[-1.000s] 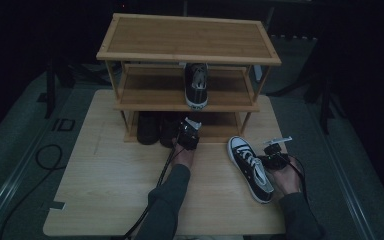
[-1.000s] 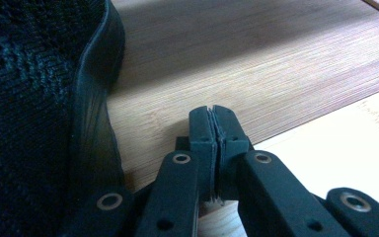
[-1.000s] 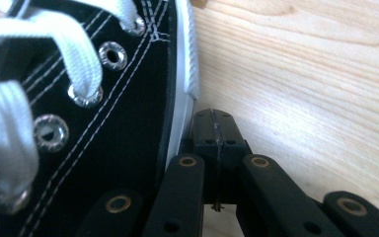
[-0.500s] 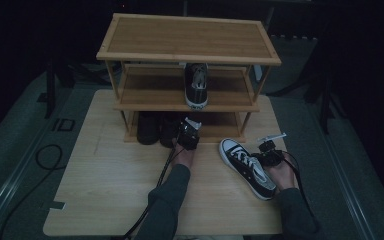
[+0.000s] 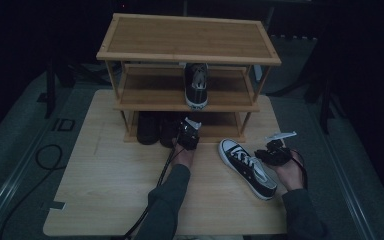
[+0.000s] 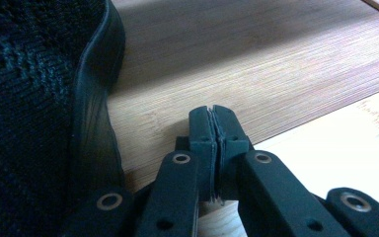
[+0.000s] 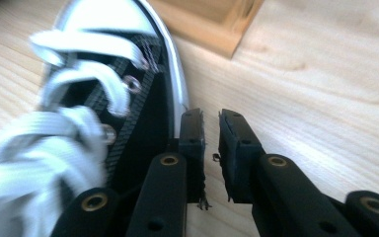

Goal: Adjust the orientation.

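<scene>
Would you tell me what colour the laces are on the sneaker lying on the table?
White laces on the black sneaker, clearest in the right gripper view.

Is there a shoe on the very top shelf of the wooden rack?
No, the top shelf is bare; a black sneaker sits on the middle shelf.

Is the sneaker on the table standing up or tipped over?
Standing on its sole. The sneaker lies flat on the table, white laces facing up, toe toward the rack. The right gripper sits beside it, with nothing between its jaws.
</scene>
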Available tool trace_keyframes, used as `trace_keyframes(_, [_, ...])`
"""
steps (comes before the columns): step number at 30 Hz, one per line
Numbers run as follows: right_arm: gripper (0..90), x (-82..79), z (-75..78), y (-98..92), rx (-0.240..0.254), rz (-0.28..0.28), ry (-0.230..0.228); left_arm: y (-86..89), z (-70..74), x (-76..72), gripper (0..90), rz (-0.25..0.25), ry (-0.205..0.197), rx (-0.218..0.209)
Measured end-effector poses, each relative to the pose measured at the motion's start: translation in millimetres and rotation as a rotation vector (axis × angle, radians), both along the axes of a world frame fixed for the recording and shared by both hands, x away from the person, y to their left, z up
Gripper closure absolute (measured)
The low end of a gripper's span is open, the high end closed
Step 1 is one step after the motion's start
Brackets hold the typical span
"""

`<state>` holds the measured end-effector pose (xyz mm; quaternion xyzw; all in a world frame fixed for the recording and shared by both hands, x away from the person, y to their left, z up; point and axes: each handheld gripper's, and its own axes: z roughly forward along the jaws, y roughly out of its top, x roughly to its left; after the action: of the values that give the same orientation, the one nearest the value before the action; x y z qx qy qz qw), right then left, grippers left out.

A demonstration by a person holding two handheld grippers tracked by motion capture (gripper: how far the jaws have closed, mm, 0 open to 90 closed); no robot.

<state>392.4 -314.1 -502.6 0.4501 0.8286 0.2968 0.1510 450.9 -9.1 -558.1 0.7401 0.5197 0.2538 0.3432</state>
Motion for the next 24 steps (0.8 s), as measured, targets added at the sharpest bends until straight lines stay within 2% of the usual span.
trace_keyframes(4, [77.3,-13.2,18.3,-2.1,0.015,0.013,-0.045,0.1,0.0,0.0,88.2,-0.001,0.0,0.001])
trace_keyframes(7, [76.3,-25.1,30.0,-1.1,0.021,0.048,-0.068,0.1,0.0,0.0,88.2,-0.001,0.0,0.0])
trace_keyframes(11, [74.7,-39.5,39.2,1.3,0.026,0.094,-0.079,0.1,0.0,-0.1,88.2,0.001,0.0,0.0])
trace_keyframes(18, [74.1,-52.4,39.5,4.7,-0.006,0.128,-0.064,0.1,-0.1,0.0,88.2,0.001,0.0,-0.002])
trace_keyframes(21, [75.1,-53.5,36.8,6.2,-0.038,0.122,-0.06,0.1,0.0,-0.1,88.2,0.0,0.0,0.0])
trace_keyframes(22, [75.2,-52.4,34.4,6.4,-0.055,0.121,-0.052,0.1,-0.1,-0.1,88.2,0.001,0.0,-0.001])
trace_keyframes(24, [76.3,-50.9,30.2,7.0,-0.061,0.124,-0.031,0.2,0.0,0.0,88.2,0.001,0.0,-0.001])
